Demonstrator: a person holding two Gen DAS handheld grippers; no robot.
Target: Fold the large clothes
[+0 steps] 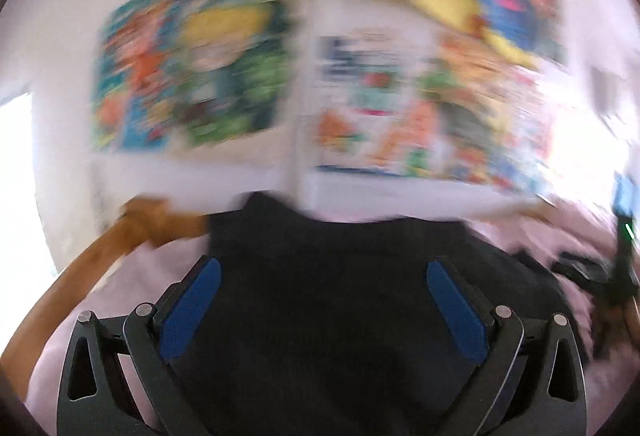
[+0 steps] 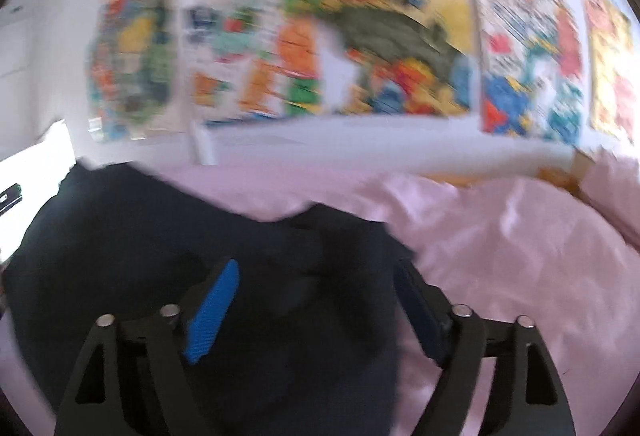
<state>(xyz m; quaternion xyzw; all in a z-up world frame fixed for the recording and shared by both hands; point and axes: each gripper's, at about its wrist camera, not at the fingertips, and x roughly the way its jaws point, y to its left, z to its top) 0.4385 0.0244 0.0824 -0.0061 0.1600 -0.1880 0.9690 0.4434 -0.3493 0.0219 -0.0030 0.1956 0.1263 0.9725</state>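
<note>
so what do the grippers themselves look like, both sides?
Both match: the left gripper and right gripper have black linkage frames with silver pivot pins, triangular cutouts and blue textured pads on the fingers. No cables or sleeves visible.

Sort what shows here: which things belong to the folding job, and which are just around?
Part of the job:
- dark garment, spread on the bed
- left tongs, open above it
- right tongs, open above it

Just around:
- pink bedsheet
- colourful posters on the wall
- wooden bed frame
</note>
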